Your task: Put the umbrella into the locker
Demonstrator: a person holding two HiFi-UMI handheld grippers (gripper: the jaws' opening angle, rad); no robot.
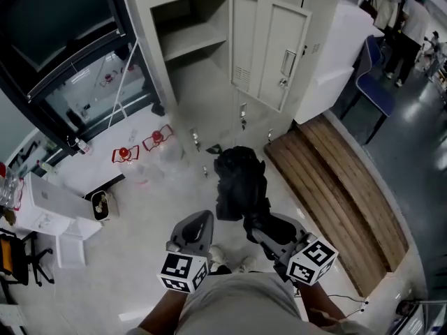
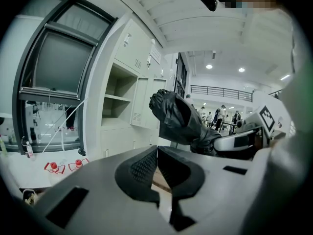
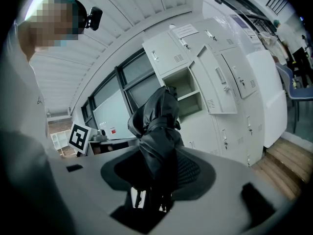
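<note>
Now the right gripper pinches the floppy umbrella before the locker; it might snag the locker's door. The left gripper has its fingers pressed together, empty.

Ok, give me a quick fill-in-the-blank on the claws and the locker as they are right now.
The right claw is clamped on a folded black ____.
The left claw is shut and holds ____.
The locker door stands ____.
Missing words: umbrella; nothing; open.
</note>
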